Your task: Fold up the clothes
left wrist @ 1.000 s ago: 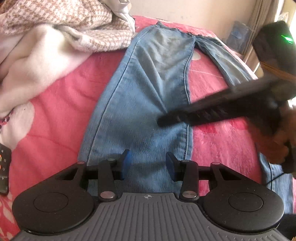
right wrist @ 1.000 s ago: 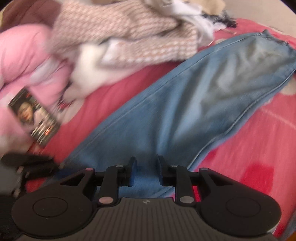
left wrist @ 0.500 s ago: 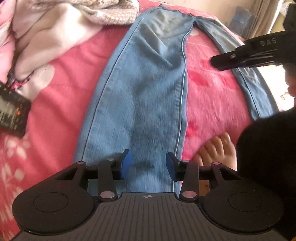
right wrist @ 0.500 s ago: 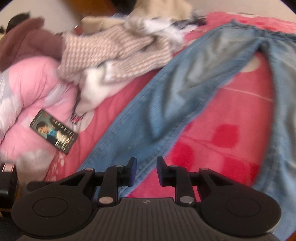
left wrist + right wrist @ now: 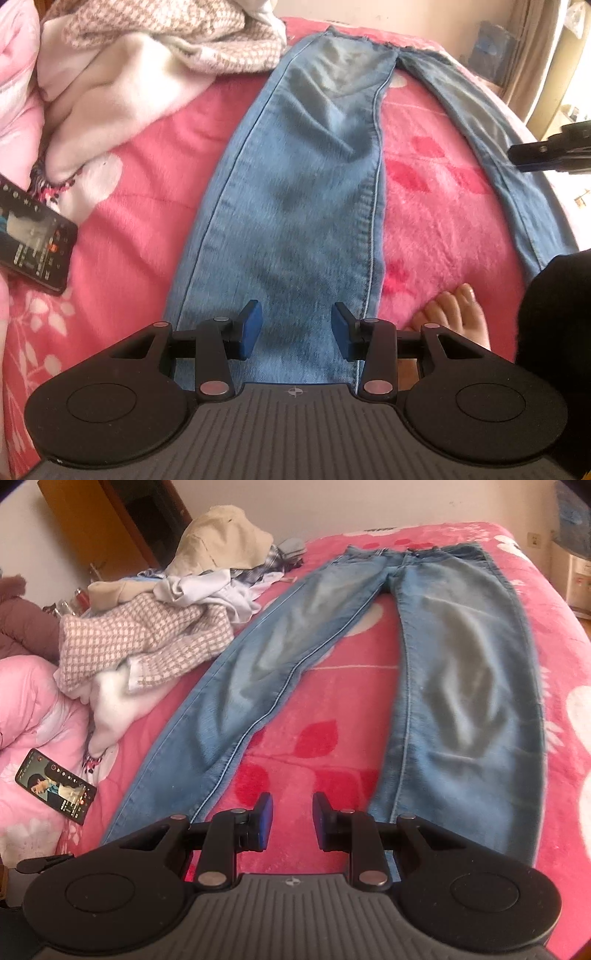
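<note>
Jeans (image 5: 458, 686) spread flat on bed (image 5: 325, 701), legs apart, no fold yet. Left gripper (image 5: 295, 328), right gripper (image 5: 291, 819) part-open, seemingly empty.

Nothing here gives me words I can read. The phone (image 5: 31, 236) lying on the pink bedding by my left side has a lit screen with rows of small characters and icons, but they are too small and blurred to make out; from my right gripper's camera the same phone (image 5: 55, 786) shows a picture and tiny marks, equally unreadable. Each gripper body bears only a small round crosshair mark (image 5: 294, 391) at its front edge.
</note>
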Demonstrator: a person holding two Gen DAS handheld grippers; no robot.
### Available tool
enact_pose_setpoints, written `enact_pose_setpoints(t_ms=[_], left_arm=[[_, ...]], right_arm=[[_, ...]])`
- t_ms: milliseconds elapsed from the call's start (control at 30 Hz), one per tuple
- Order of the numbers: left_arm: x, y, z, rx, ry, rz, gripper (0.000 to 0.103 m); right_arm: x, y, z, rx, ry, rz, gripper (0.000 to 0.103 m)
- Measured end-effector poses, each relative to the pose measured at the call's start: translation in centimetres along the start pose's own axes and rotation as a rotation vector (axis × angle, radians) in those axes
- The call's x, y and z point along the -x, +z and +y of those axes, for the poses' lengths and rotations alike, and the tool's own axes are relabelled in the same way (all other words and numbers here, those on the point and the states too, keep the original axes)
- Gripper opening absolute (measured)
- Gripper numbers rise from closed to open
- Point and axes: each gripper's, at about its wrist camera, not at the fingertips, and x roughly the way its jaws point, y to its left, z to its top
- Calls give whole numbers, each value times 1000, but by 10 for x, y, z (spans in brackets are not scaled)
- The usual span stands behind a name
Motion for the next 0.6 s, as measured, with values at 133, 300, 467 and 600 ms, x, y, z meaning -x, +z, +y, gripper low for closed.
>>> enact_pose_setpoints(t_ms=[133,300,467,600], left_arm=[[1,-2,0,-1,13,1,41],[3,0,0,-15,31,-7,41],[3,3,0,-17,34,-14,41],[1,4,0,-16,29,-14,41]], right_arm=[[0,1,-3,-10,5,-6,26],[-4,1,-5,-19,17,-5,26],[-10,2,-5,-30,22,-1,26],[-13,4,-6,-37,21,2,26]])
